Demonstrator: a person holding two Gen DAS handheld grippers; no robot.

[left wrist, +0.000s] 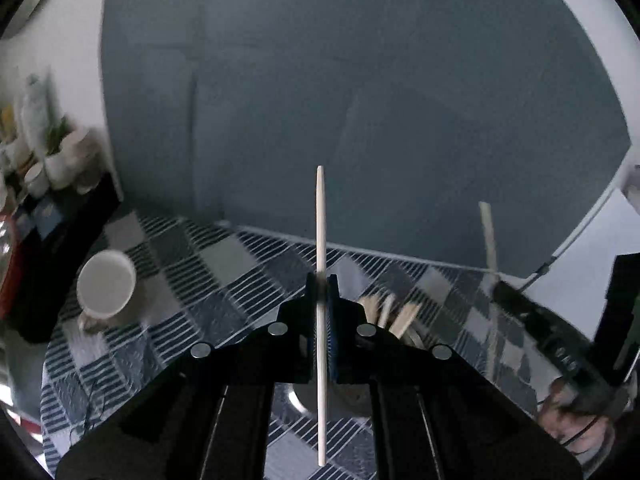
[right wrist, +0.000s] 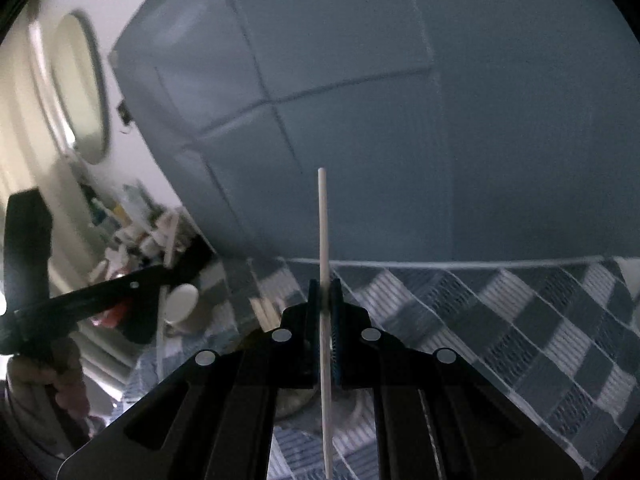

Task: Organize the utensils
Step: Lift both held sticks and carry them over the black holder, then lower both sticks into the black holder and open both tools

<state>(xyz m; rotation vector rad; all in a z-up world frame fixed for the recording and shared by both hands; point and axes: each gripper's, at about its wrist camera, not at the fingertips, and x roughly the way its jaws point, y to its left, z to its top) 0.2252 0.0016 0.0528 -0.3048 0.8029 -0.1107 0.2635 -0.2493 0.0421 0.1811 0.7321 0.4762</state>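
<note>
While both hands are up over the checked cloth (left wrist: 224,264), each carries one thin utensil, so the notes run from the white cup (left wrist: 106,286) outward.

Left gripper (left wrist: 321,286): fingers pressed together on a pale stick (left wrist: 320,216), which stands upright through the pinch, tip above, tail below.
Right gripper (right wrist: 325,292): fingers likewise clamped on a second pale stick (right wrist: 322,220), held the same way.
Landmark: white cup, on the cloth, to the left of the left gripper in that hand's view.
Bundle of wooden sticks (left wrist: 394,312): right of the cup, just behind the left gripper's fingers; its holder is hidden, so I cannot tell what it stands in.
Step in hand, as I judge it: carrying both sticks to where they belong.
Doing it well: keep each pinch firm near the stick's middle, hold the sticks vertical, keep the two grippers apart, and lower one at a time.
Risk: a thin stick may pivot in the pads.
</note>
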